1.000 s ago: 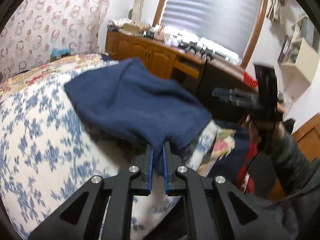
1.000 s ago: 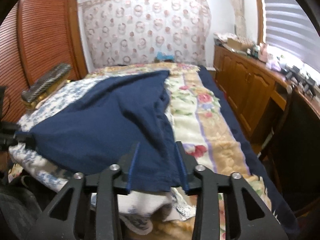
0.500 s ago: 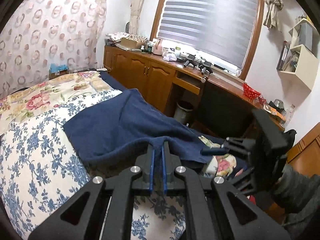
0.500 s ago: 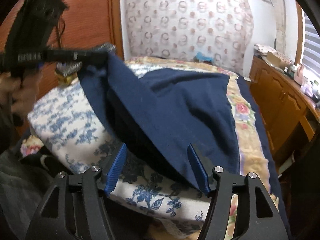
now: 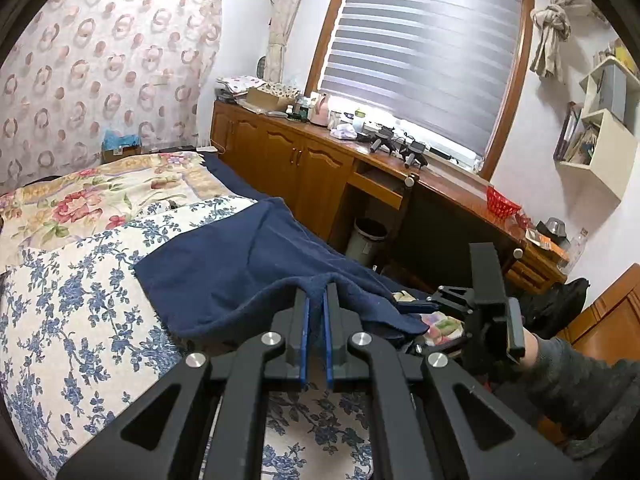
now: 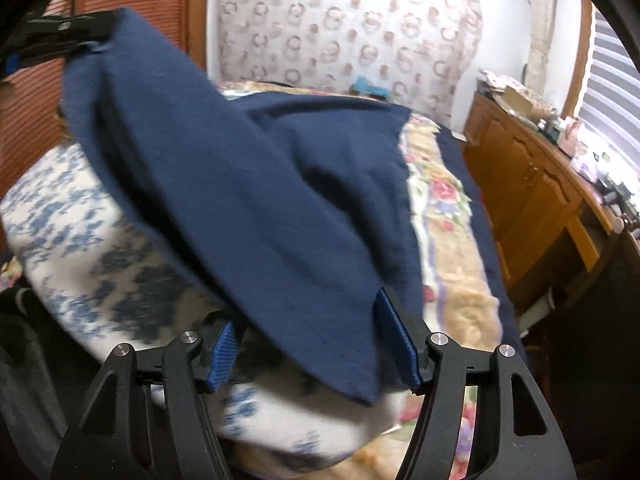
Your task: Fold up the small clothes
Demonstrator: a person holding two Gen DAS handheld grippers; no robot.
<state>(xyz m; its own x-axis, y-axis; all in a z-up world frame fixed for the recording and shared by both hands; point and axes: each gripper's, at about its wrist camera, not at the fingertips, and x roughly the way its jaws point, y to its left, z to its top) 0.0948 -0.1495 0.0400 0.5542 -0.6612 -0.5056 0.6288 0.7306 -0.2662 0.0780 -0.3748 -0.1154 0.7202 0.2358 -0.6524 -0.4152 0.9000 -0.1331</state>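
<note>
A navy cloth (image 5: 248,268) lies spread over the bed's blue-flowered quilt (image 5: 80,300). My left gripper (image 5: 315,292) is shut on one near corner of it and holds that corner up off the quilt. In the right wrist view the same cloth (image 6: 248,184) rises in a slope to the left gripper (image 6: 60,36) at the upper left. My right gripper (image 6: 306,312) is open with its jaws closing. The cloth's other near corner hangs between its blue pads (image 6: 396,340), which do not press on it. The right gripper (image 5: 404,304) also shows at that corner in the left wrist view.
A flowered blanket (image 5: 100,196) covers the far part of the bed. A wooden sideboard (image 5: 300,160) with clutter runs under the window, with a bin (image 5: 366,240) and a dark chair (image 5: 432,232) beside it. A wardrobe (image 6: 36,92) stands left. A person's sleeve (image 5: 572,376) is at the right.
The left gripper has raised its corner of the cloth, which now slopes up from the bed. The right gripper opened wider, sank and rolled around the cloth's other near corner.
</note>
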